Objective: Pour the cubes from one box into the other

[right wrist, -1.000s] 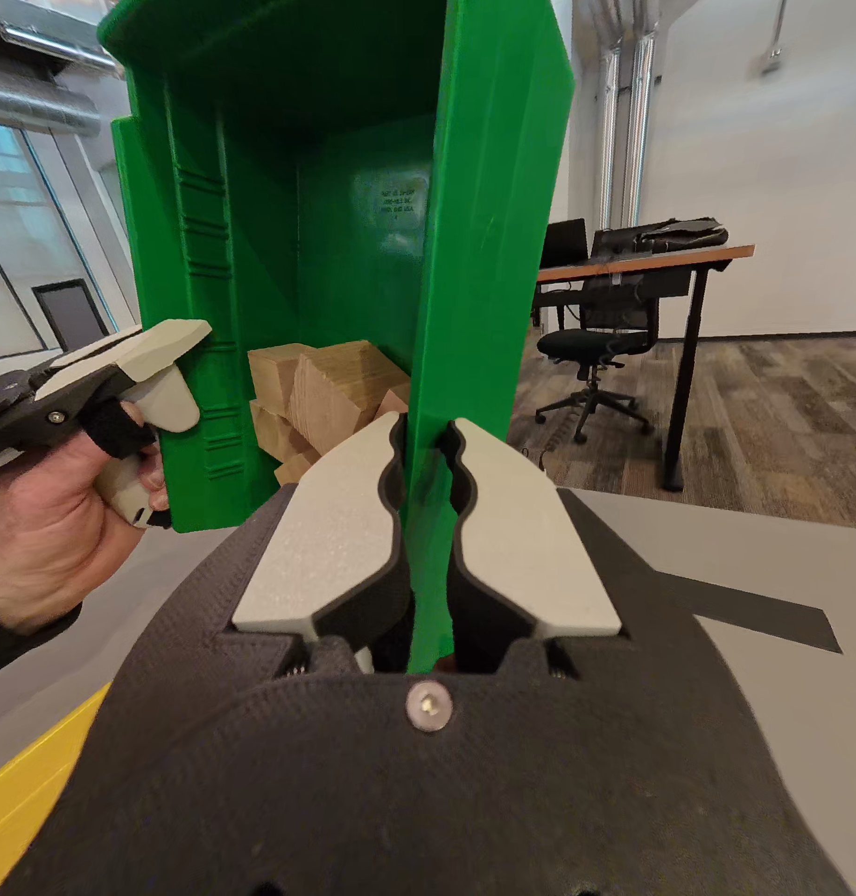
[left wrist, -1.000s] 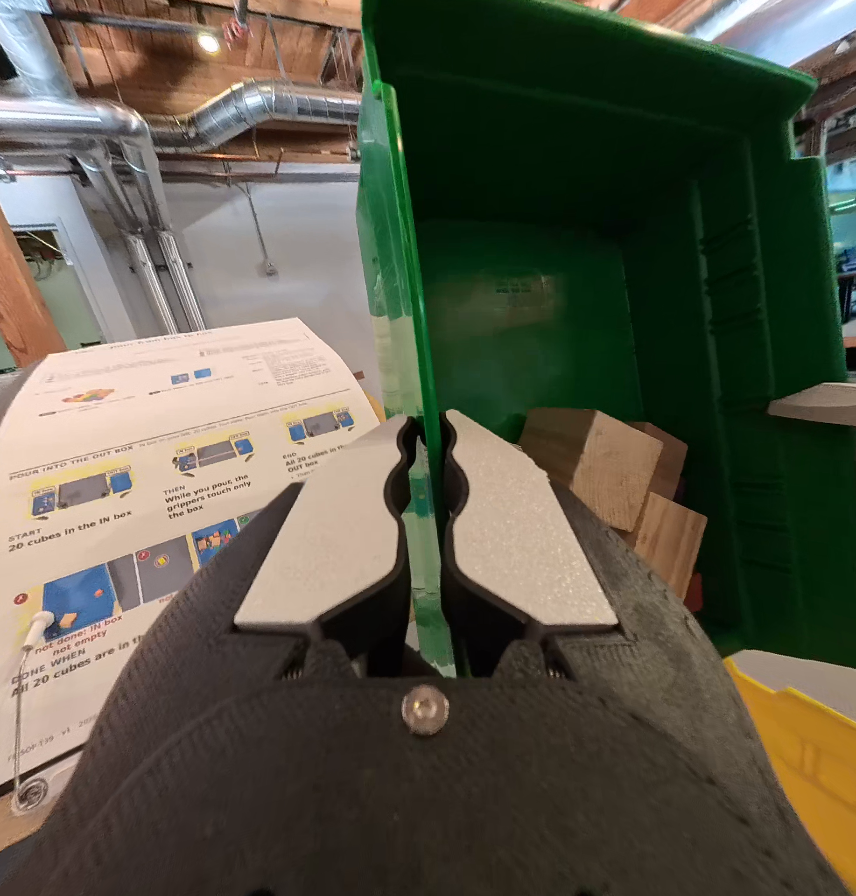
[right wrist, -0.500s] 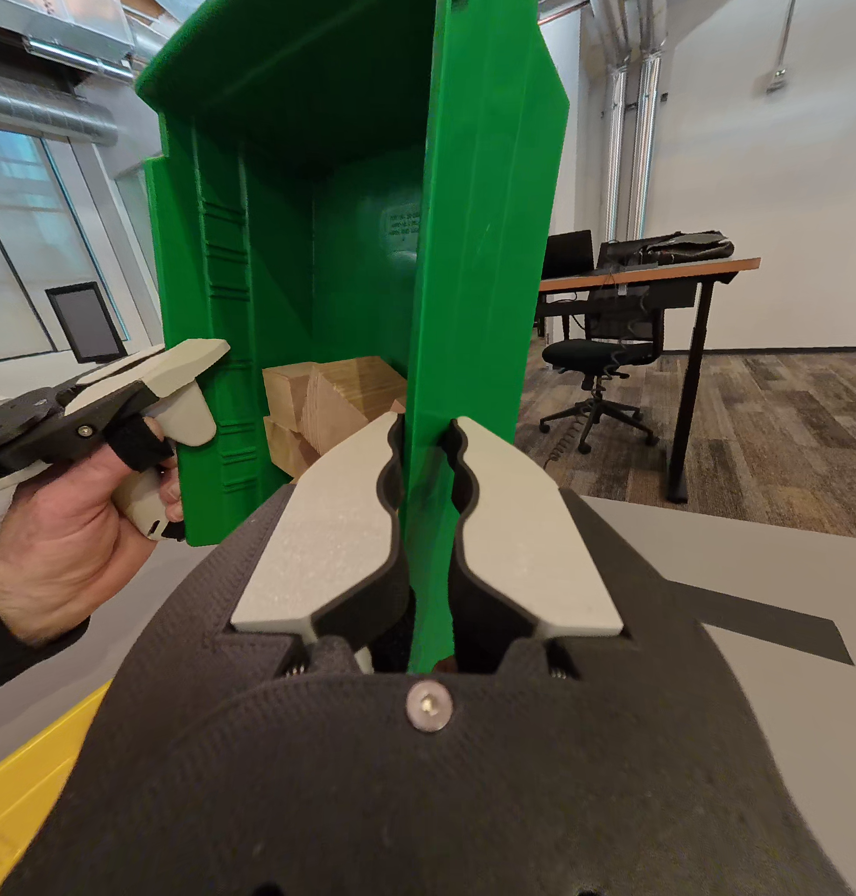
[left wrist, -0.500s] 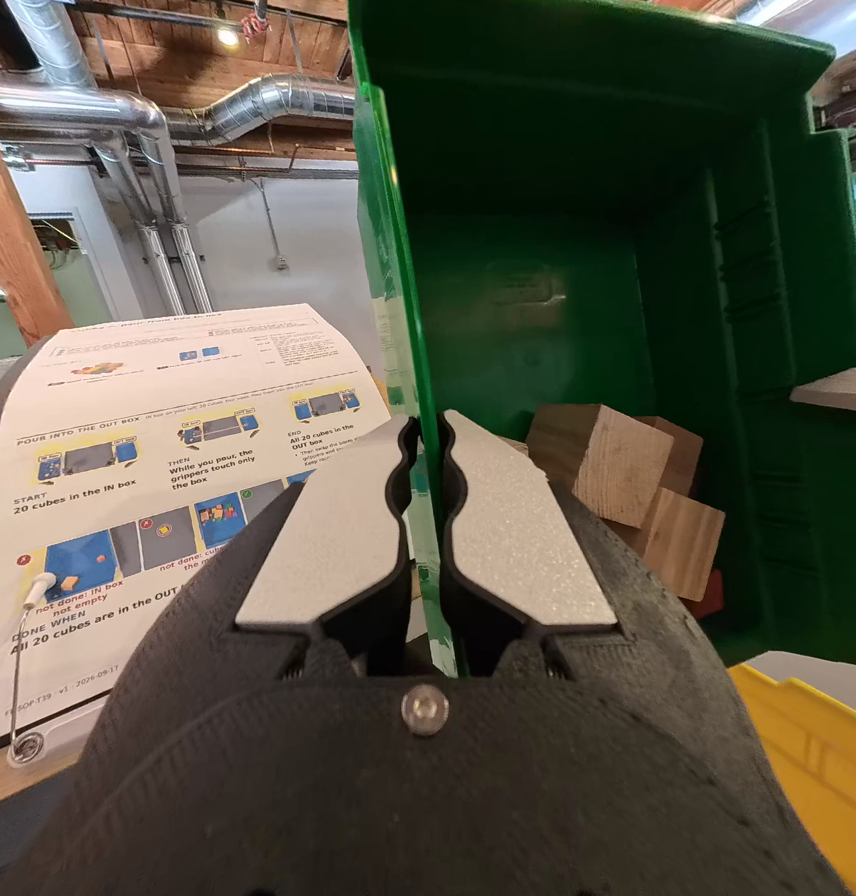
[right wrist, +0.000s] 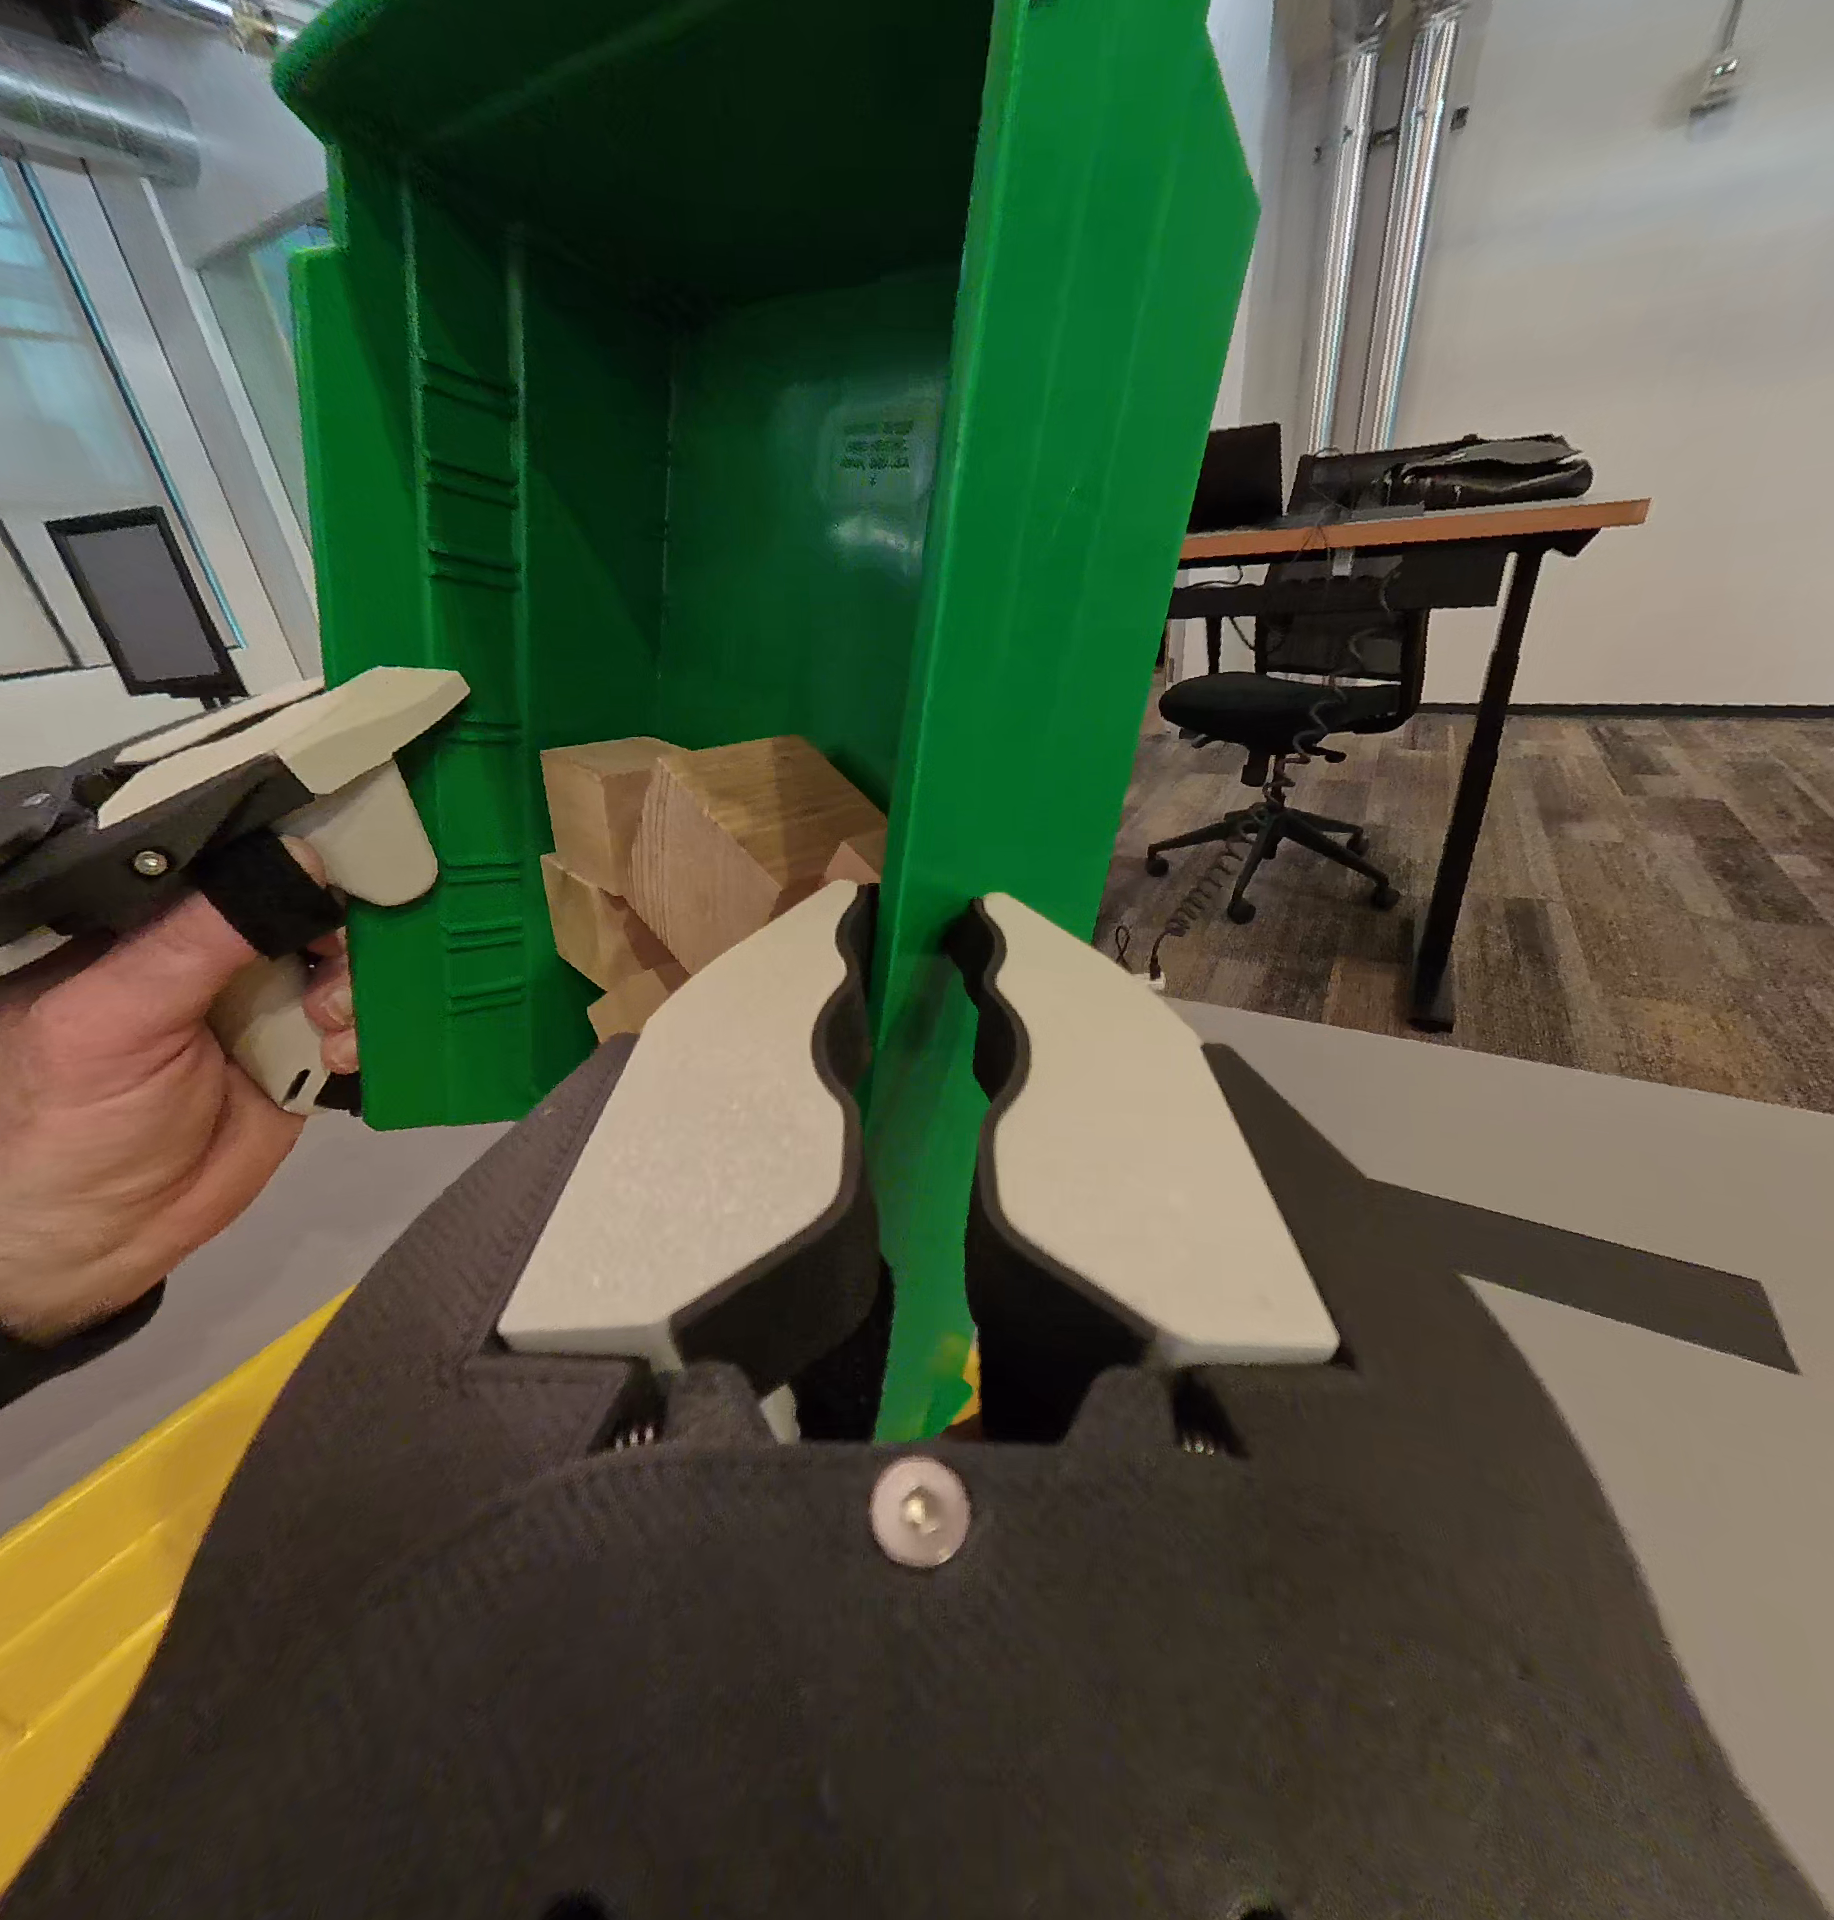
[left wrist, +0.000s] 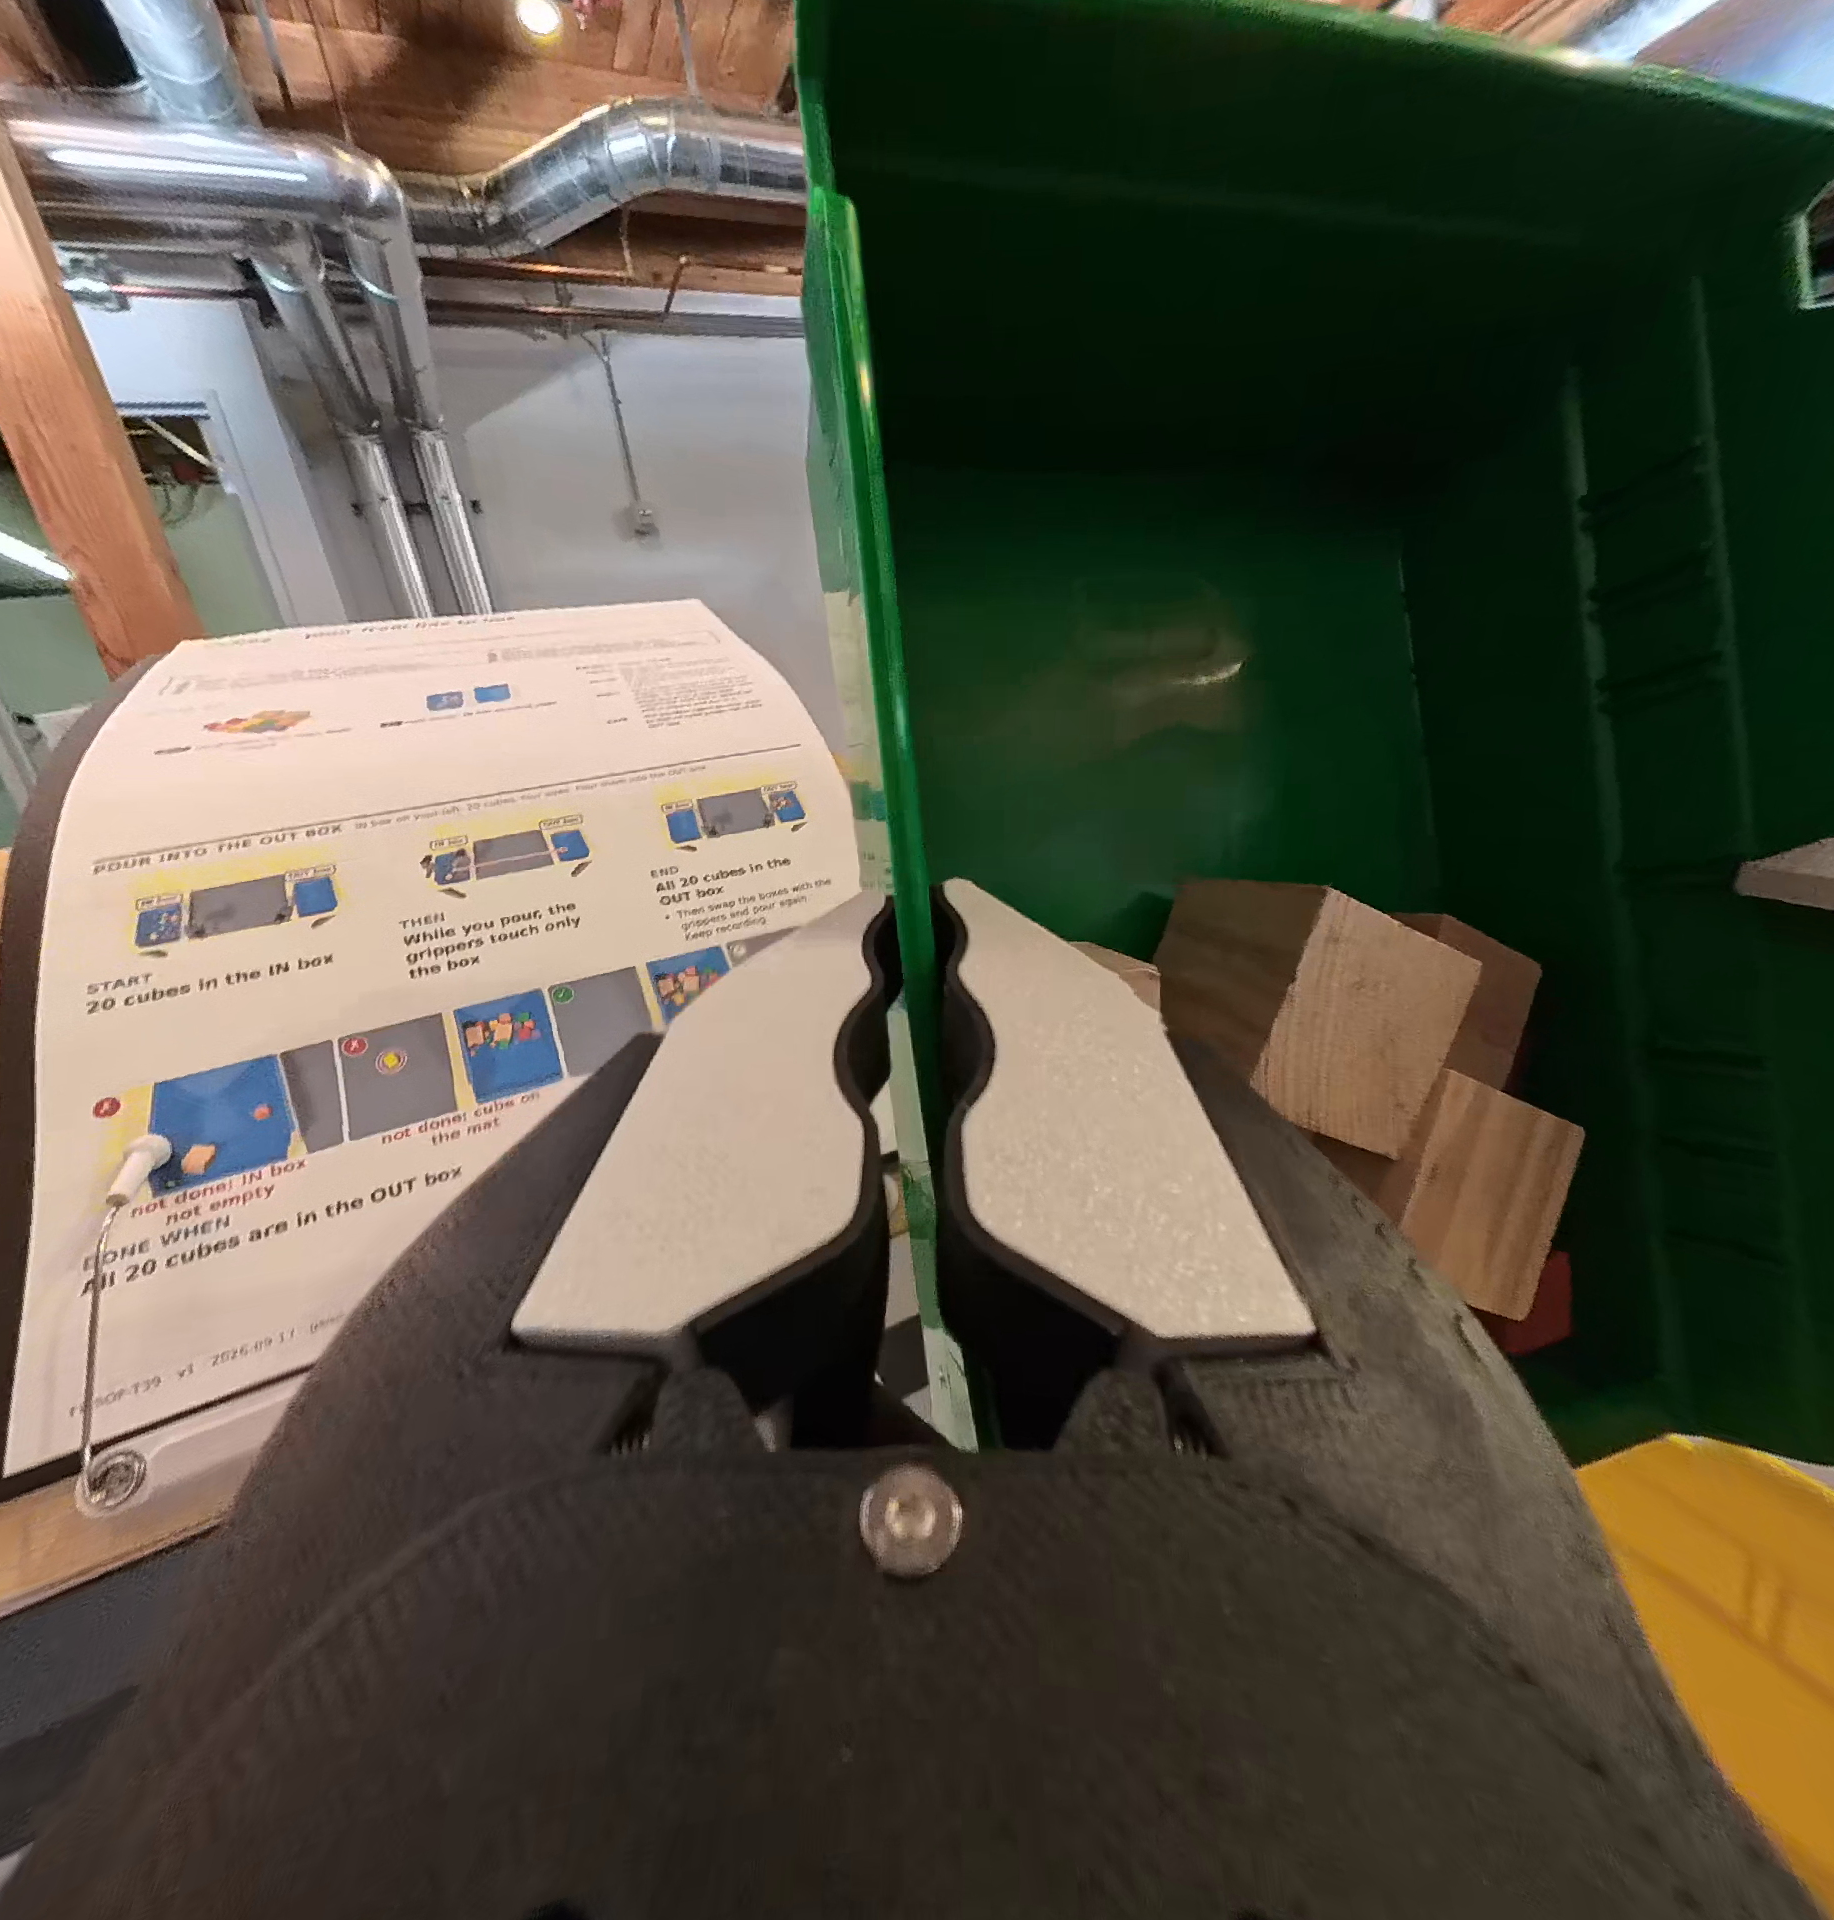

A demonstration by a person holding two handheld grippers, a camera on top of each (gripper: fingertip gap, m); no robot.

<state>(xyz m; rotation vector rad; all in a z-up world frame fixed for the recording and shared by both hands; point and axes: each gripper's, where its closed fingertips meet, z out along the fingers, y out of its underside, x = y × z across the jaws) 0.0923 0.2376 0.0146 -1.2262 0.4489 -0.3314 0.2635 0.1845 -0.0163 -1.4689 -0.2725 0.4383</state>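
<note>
The green box is held raised and tipped on end, its open mouth facing both cameras, with the left gripper clamped on one side wall and the right gripper clamped on the opposite wall. Several wooden cubes lie piled against the lowest inner wall of the green box, one small red piece just below them. A yellow box sits beneath the raised one, its rim showing at the lower edge of both views, and a printed instruction sheet stands beyond the left gripper.
</note>
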